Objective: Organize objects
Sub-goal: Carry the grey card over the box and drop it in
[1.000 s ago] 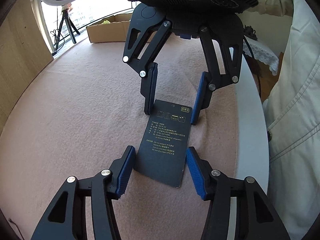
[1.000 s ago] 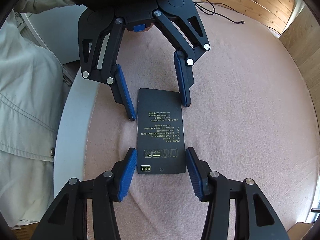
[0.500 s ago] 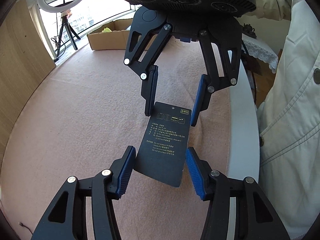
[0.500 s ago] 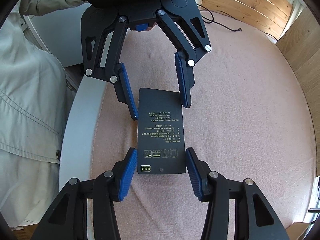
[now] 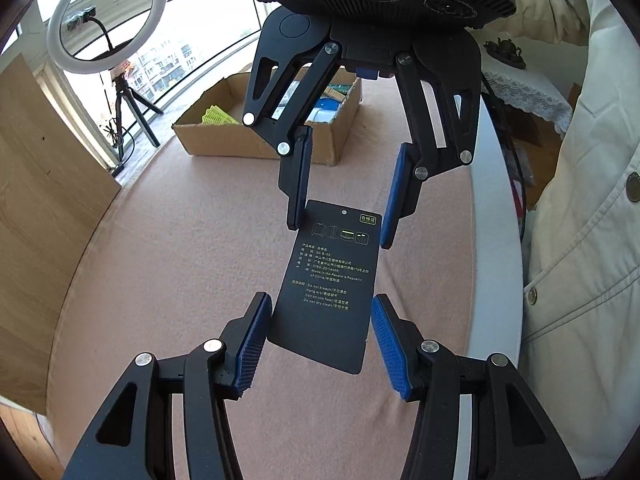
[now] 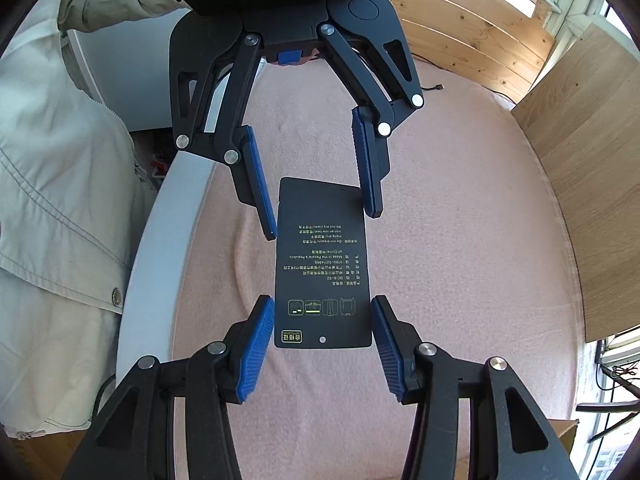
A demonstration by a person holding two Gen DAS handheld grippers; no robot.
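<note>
A flat black card with gold print is held in the air above the pink tablecloth, between both grippers. My left gripper is shut on one short end of the card. My right gripper is shut on the opposite end, the one with the small hole. Each gripper faces the other: the right gripper shows at the top of the left wrist view, and the left gripper shows at the top of the right wrist view. The card looks flat and level.
An open cardboard box with several small items stands at the table's far end. A ring light on a tripod stands by the window. The person in a cream jacket stands at the table's white rim. Wood panels border the table.
Both grippers have lifted the card off the tablecloth and raised it; the table looks farther away and the box has come into fuller view. The grip on each end is unchanged.
</note>
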